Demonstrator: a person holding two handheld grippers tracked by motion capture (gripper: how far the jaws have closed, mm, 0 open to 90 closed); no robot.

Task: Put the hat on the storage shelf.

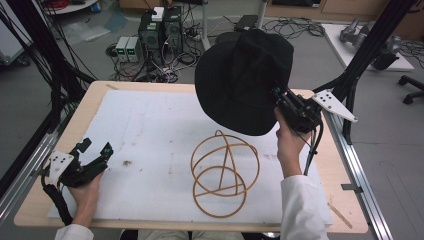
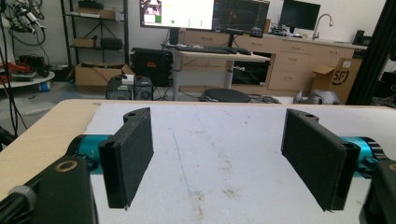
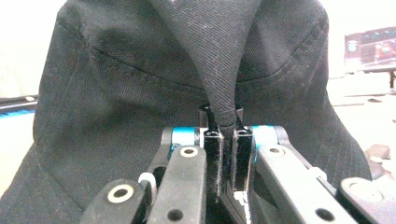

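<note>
Above white table cover [image 1: 150, 130], black hat [image 1: 240, 75] brim pinched between right gripper [image 1: 280, 97] jaws

Tan hoop frame [image 1: 225, 172], several rings crossed, stands on white sheet [image 1: 150, 130], under & nearer the person than the right gripper's fingers [image 1: 276, 93], well right of the left gripper's fingers [image 1: 106, 149]. Small brown stain [image 1: 126, 163] just right of the left ones. Sheet lies on wooden table [image 1: 95, 95]. Far beyond the left fingers, bkgd: PC towers [image 1: 160, 30] on floor w/ cables, desk [image 2: 212, 51] w/ monitors [image 2: 205, 14], round black stool [image 2: 227, 95], cardboard boxes [image 2: 95, 74], cabinets [image 2: 289, 60] w/ faucet [image 2: 322, 21].
</note>
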